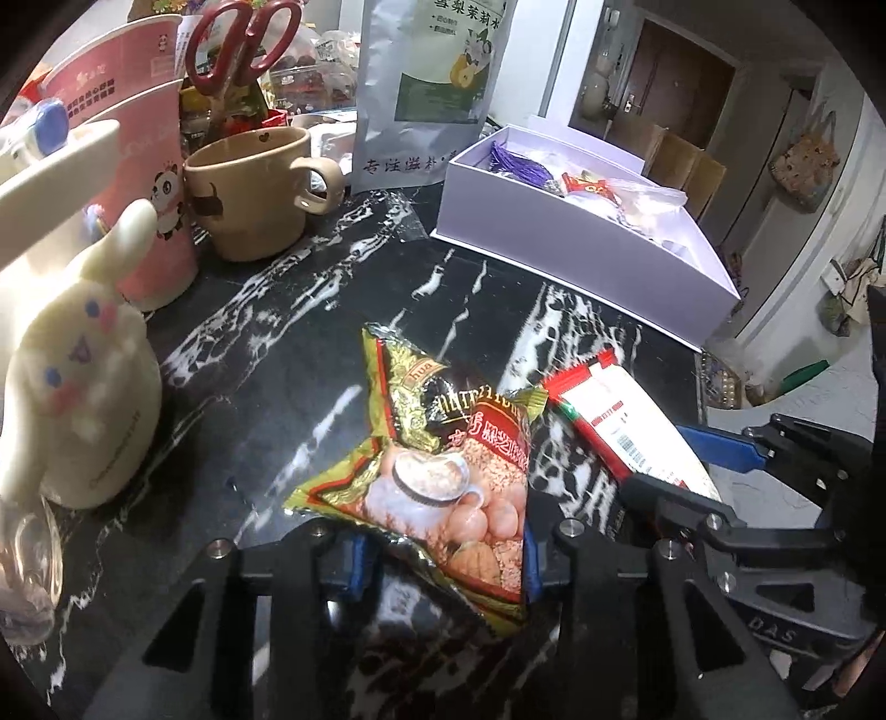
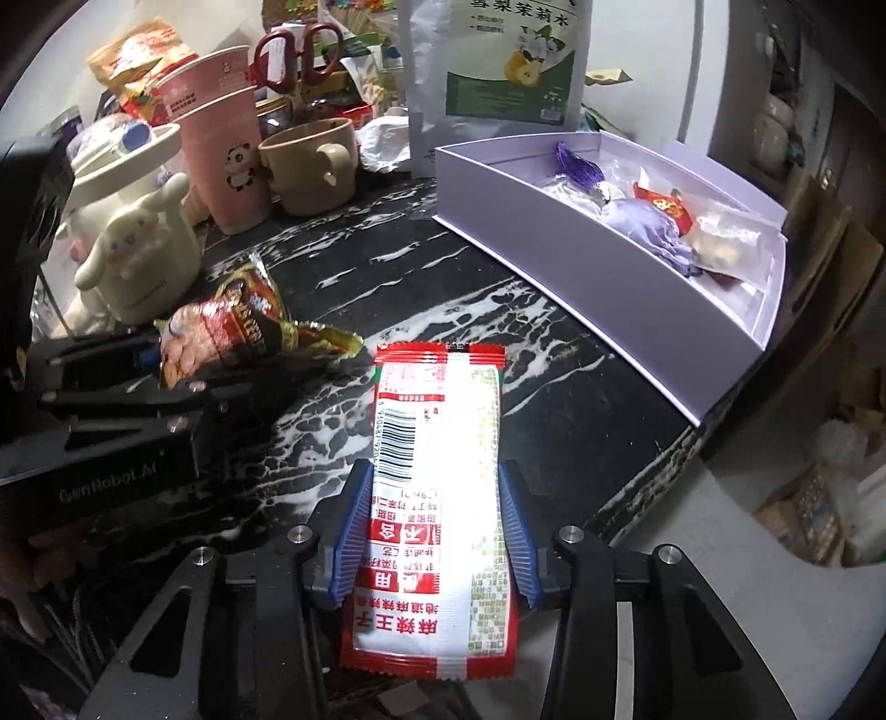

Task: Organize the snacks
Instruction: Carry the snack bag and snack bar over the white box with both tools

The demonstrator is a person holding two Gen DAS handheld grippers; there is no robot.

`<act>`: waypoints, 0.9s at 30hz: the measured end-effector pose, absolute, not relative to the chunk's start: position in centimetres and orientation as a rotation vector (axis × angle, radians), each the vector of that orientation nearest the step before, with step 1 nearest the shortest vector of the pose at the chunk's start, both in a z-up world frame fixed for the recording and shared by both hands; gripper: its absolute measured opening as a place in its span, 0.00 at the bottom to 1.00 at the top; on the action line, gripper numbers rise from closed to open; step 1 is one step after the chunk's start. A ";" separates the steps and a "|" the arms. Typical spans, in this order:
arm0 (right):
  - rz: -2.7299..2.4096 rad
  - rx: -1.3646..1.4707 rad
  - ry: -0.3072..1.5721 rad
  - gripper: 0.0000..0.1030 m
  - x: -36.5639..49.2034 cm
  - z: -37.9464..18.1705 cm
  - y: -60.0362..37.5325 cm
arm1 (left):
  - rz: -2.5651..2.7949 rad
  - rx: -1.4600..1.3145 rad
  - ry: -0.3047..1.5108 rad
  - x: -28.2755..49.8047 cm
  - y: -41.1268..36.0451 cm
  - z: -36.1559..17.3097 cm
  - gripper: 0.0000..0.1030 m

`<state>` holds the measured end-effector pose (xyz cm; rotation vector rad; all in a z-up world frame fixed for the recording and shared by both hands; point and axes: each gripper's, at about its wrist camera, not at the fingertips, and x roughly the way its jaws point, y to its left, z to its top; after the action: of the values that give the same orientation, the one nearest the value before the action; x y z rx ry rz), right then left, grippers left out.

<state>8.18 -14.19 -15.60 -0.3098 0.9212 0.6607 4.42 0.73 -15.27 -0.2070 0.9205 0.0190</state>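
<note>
Left tongs (image 1: 437, 559) clamped on the gold cereal-drink sachet (image 1: 443, 471); right tongs (image 2: 434, 531) clamped on the red-and-white spicy-snack packet (image 2: 437, 498). Both above the marbled tabletop (image 2: 470, 288), short of the lavender box (image 2: 598, 277). Best carried level over the near wall (sachet sags), released inside beside the small red packet (image 2: 664, 207).

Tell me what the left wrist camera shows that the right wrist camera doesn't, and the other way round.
Only the left wrist view shows the front of the gold snack packet between the left gripper pads, and a doorway in the background.

Only the right wrist view shows the barcode side of the red-and-white packet between the right gripper pads, and the purple pouch in the box.

Both show the lavender box, tan mug, pink cups, red scissors and rabbit figure.
</note>
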 end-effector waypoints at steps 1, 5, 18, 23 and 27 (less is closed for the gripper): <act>0.657 -0.305 0.922 0.43 8.1 -15.6 -14.3 | 0.016 -0.208 0.920 4.2 0.6 -15.2 0.38; 0.653 -0.273 0.931 0.42 7.7 -15.4 -14.8 | 0.006 -0.203 0.919 3.3 0.3 -15.0 0.38; 0.629 -0.190 0.909 0.42 5.2 -14.3 -17.2 | -0.040 -0.185 0.893 0.9 -1.5 -13.7 0.38; 0.631 -0.161 0.896 0.42 4.4 -13.6 -18.0 | -0.050 -0.185 0.867 0.4 -2.0 -12.7 0.38; 0.636 -0.143 0.869 0.42 3.9 -12.4 -18.7 | -0.060 -0.181 0.843 0.1 -2.5 -11.5 0.38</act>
<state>3.86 -18.72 -12.42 -0.1426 0.8691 0.6362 0.10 -2.47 -11.52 -0.1811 0.8428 -0.0600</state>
